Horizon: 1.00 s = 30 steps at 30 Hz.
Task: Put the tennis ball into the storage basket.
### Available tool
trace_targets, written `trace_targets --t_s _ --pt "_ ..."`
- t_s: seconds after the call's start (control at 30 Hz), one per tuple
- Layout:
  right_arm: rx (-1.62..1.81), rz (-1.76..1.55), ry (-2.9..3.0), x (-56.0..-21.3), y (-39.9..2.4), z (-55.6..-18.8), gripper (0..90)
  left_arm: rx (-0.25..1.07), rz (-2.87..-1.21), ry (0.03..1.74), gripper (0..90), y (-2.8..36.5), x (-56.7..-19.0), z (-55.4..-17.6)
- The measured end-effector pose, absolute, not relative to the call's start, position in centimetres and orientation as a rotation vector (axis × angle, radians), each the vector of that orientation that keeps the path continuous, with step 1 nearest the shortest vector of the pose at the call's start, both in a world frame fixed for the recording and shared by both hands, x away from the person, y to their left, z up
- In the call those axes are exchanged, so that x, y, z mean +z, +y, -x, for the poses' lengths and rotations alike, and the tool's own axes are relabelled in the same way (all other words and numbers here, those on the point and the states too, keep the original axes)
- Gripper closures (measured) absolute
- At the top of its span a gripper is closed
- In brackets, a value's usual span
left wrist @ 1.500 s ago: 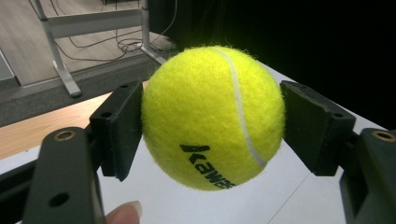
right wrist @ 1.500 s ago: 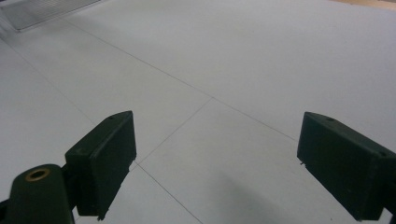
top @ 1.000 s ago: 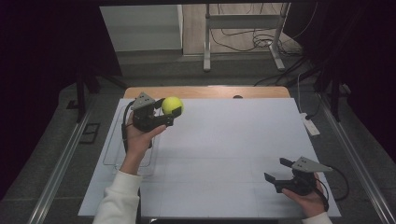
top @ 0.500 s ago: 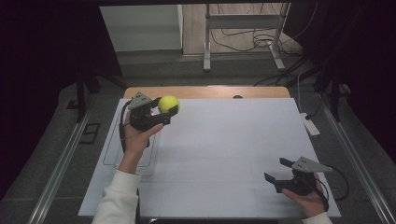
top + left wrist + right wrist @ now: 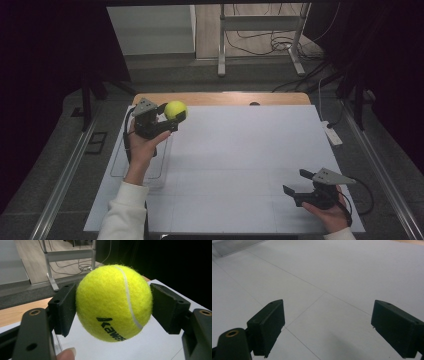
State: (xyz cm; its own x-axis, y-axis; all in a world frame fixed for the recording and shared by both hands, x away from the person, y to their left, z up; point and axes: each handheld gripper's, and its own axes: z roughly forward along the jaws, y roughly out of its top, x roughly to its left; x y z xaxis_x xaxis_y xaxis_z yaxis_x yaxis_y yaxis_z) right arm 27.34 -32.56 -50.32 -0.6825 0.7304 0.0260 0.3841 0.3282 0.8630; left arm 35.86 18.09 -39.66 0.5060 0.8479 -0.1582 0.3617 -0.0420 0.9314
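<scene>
A yellow tennis ball (image 5: 175, 109) with black lettering is held in the air over the table's far left part. My left gripper (image 5: 172, 114) is shut on it; in the left gripper view both black pads press the sides of the tennis ball (image 5: 114, 302), and my left gripper (image 5: 113, 307) points toward the back of the room. Low at the table's near right corner, my right gripper (image 5: 297, 182) stands open with nothing between its fingers; seen from my right gripper (image 5: 327, 327), only white table surface (image 5: 337, 277) lies ahead.
A clear shallow tray (image 5: 120, 165) lies on the white table sheet (image 5: 240, 150) under the left forearm. A wooden strip (image 5: 225, 98) edges the table's far side. A white power strip (image 5: 332, 134) lies off the right edge. A metal stand and cables (image 5: 260, 30) occupy the floor beyond.
The left hand has drifted slightly left and away with the ball in its gripper. The right gripper has not moved.
</scene>
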Motion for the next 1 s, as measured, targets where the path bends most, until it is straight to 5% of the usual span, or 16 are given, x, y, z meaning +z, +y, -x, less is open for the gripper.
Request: trace_targets --t_s 1.0 --pt "1.294 -0.991 2.232 -50.3 -32.6 -27.4 12.4 0.584 -1.583 1.133 26.9 20.7 -40.1 -36.4"
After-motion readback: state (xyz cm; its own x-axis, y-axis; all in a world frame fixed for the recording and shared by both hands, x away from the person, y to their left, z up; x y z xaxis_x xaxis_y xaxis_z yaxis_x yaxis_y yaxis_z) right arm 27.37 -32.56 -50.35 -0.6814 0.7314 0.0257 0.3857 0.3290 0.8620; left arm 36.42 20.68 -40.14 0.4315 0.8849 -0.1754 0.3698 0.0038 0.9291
